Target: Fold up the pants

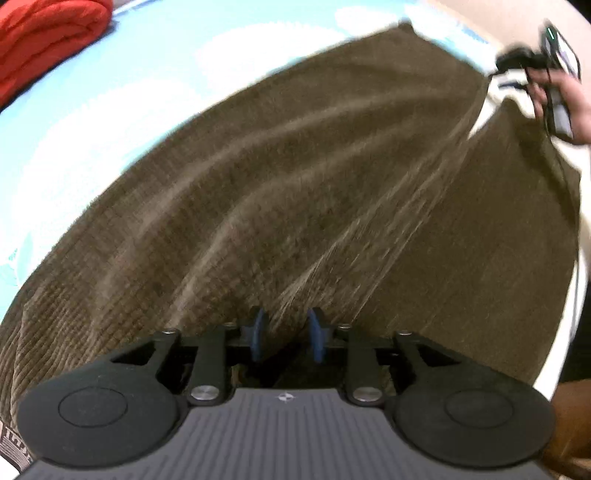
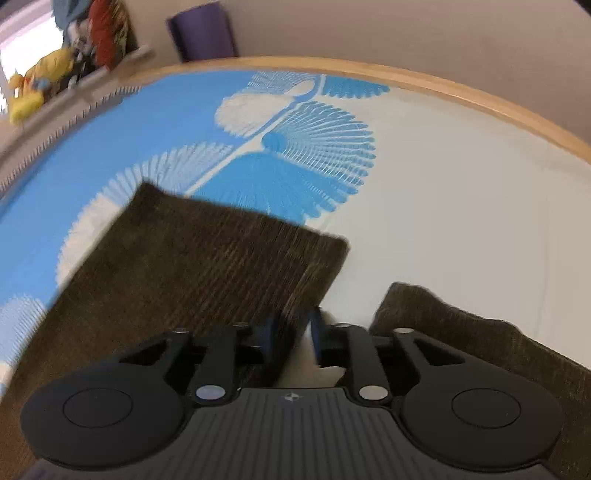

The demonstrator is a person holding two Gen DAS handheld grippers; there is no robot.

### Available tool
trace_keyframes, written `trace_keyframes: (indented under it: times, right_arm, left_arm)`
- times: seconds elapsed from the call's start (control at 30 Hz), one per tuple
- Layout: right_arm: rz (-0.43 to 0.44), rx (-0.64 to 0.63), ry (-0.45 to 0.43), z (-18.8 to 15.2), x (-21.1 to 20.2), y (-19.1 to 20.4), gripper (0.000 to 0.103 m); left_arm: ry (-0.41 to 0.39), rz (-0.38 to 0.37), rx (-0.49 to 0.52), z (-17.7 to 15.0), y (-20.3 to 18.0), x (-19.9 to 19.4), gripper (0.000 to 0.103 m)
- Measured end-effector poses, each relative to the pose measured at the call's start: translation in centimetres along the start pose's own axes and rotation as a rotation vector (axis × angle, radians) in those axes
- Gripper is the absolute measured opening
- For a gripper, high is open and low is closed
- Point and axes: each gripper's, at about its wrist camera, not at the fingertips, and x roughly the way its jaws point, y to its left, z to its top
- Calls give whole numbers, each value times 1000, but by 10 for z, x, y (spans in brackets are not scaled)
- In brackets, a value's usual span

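Brown ribbed corduroy pants (image 1: 295, 192) spread over a blue-and-white fan-patterned bed sheet (image 1: 122, 88), cloth drawn into long diagonal folds running toward the far right corner. Left gripper (image 1: 285, 334) narrowed onto a raised ridge of the near edge of the pants, blue pads (image 1: 258, 332) pressing the fabric from both sides. Right gripper (image 1: 532, 64) seen in the left wrist view at the far right corner of the garment, held by a bare hand (image 1: 569, 107); image blurred there.

In the right wrist view, right gripper (image 2: 290, 332) narrowed onto a fabric edge, brown cloth and pale lining caught between its blue pads (image 2: 267, 334). One pant leg (image 2: 207, 254) laid flat ahead on the sheet, square hem at the far end; second fold of the pants (image 2: 454, 325) just beside the gripper on the right.

Red folded cloth (image 1: 48, 40) well apart at the far left. Wooden bed edge (image 2: 406, 83) along the far side of the sheet. Purple cylindrical object (image 2: 203, 31) and a multicoloured clutter pile (image 2: 62, 62) beyond it.
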Motion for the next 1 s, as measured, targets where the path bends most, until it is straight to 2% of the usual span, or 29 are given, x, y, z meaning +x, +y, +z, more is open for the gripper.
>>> trace_keyframes:
  times: [0.1, 0.27, 0.4, 0.5, 0.57, 0.63, 0.73, 0.77, 0.83, 0.93, 1.0]
  right_arm:
    - [23, 52, -51, 17, -27, -30, 34]
    - [-19, 112, -86, 30, -71, -91, 45]
    - [-82, 204, 6, 16, -90, -154, 47]
    - [-135, 244, 114, -6, -97, -193, 47]
    - [-144, 268, 191, -25, -98, -212, 47]
    - [-93, 317, 254, -40, -95, -225, 47]
    - [-62, 256, 273, -50, -90, -224, 47]
    - [-52, 230, 260, -49, -90, -219, 44]
    - [-53, 160, 248, -51, -88, -213, 10]
    - [-87, 169, 233, -49, -94, -219, 8]
    - [-130, 238, 200, -43, -103, -229, 8]
  left_arm:
    - [-63, -3, -50, 4, 8, -20, 31]
    - [-154, 24, -109, 5, 10, -59, 31]
    - [-226, 74, -93, -5, -6, -98, 31]
    - [-269, 89, -137, -19, -7, -135, 31]
    - [-278, 137, -162, -29, -8, -157, 31]
    - [-272, 194, -207, -42, -1, -179, 32]
    - [-261, 243, -301, -82, 15, -208, 38]
    - [-254, 257, -346, -100, 24, -214, 39]
    - [-218, 290, -452, -135, 42, -214, 39]
    - [-147, 308, -607, -187, 65, -192, 39]
    - [-6, 334, -679, -211, 79, -174, 39]
